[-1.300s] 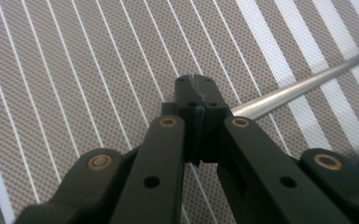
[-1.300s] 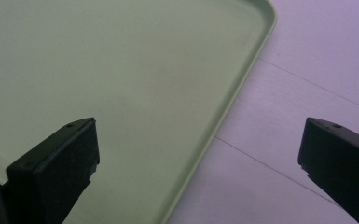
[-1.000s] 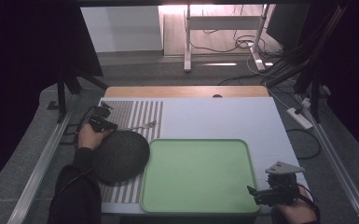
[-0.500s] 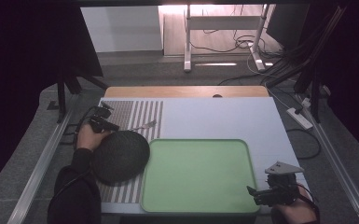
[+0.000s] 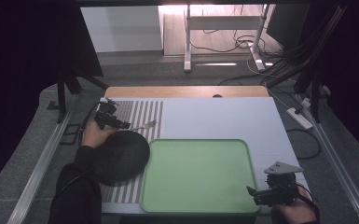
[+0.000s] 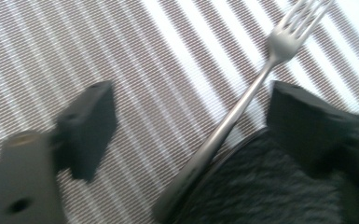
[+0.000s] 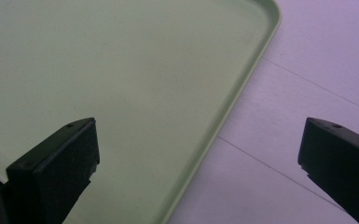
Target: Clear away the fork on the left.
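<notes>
Fork (image 6: 242,105) lies free between my left jaws (image 6: 191,116), just opened wide, at dark plate's (image 5: 121,156) 12 o'clock rim. Release step; next, back off. Right jaws (image 7: 198,154) wide, empty, over green tray (image 7: 121,70) corner.

You are working in a lab-style recording room, not a home: black curtains (image 5: 37,51) hang at both sides, bundled cables (image 5: 242,44) run over the grey carpeted floor (image 5: 177,74), a white power strip (image 5: 300,117) lies beside the white-topped table (image 5: 214,116), and metal rails (image 5: 42,158) flank it.
</notes>
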